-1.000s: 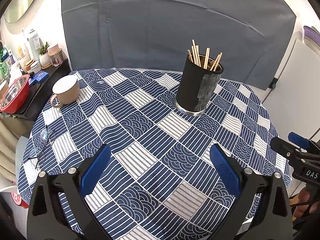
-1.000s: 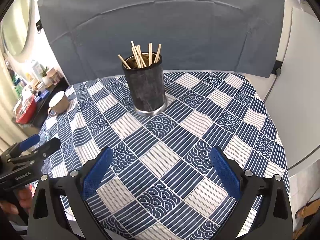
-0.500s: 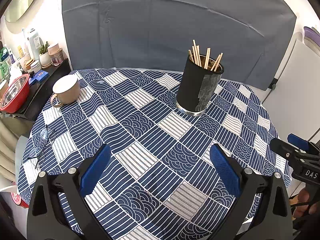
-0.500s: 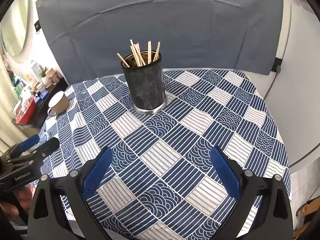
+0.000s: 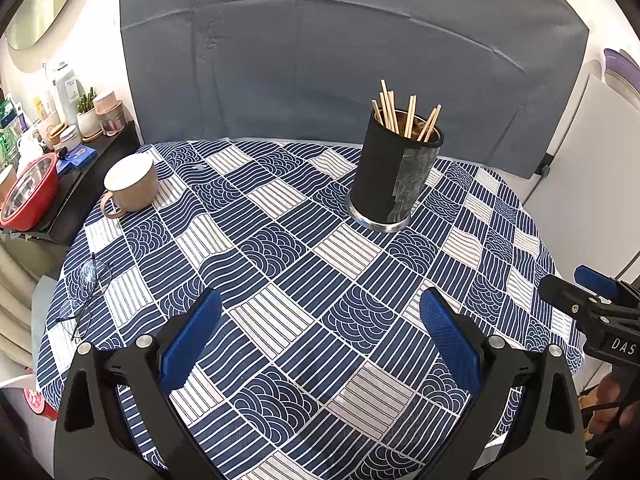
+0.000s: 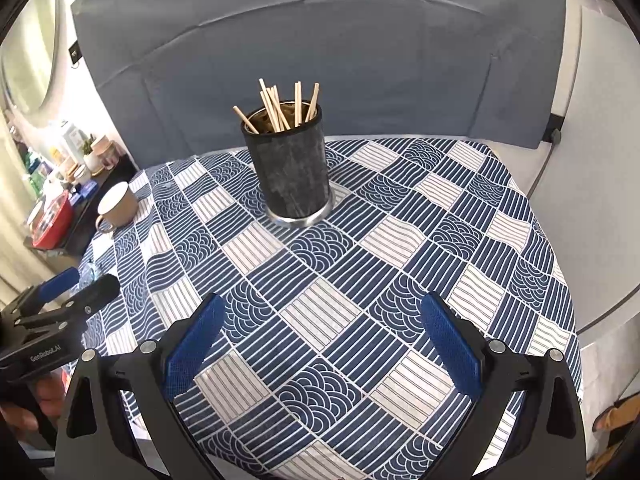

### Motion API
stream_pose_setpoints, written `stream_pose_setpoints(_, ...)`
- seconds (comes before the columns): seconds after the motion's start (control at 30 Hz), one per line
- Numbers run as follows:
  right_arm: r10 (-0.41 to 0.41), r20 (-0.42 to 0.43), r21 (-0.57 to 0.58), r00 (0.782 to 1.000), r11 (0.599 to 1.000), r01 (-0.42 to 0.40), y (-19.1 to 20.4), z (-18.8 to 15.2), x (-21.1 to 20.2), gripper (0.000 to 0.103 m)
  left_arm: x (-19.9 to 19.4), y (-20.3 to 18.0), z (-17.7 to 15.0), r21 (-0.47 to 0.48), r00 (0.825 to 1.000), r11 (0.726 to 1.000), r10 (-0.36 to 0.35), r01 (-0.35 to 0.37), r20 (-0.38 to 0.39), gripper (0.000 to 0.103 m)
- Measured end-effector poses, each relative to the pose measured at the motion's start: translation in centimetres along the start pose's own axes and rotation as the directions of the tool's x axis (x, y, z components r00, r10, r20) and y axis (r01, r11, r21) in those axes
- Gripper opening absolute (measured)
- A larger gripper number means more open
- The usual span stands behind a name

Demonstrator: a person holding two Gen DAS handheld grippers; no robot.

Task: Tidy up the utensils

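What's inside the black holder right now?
Wooden chopsticks stand loosely in the black holder, their tips fanned above the rim. Their lower ends and the holder's bottom are hidden by its wall.

The right gripper (image 6: 320,344) has drawn slightly nearer the black utensil holder (image 6: 290,172), which now looks larger and sits lower in its view.

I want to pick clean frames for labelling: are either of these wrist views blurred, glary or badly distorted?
Left wrist view: sharp, evenly lit; the chopsticks in the black holder read clearly; fisheye bends the tablecloth edges; the glasses look faint. Right wrist view: also sharp; bright washout at the left shelf; a mild sheen on the holder's metal base; dark vignette in the corners.
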State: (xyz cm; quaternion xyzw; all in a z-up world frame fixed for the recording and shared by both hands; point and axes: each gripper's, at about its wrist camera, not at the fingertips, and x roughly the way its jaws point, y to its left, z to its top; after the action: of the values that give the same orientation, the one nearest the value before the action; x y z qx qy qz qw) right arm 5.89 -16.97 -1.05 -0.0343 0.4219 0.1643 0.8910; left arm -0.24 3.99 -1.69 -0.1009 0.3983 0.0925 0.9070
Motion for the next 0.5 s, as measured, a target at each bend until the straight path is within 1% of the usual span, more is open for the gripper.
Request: stream_pose_setpoints(0.5, 0.003, 0.000, -0.003, 1.000, 1.000, -0.003, -0.06, 0.26, 0.19, 0.094, 0.21, 0.10, 0.10, -0.001, 1.000, 1.000, 0.008, -0.008, -0.002, 0.097)
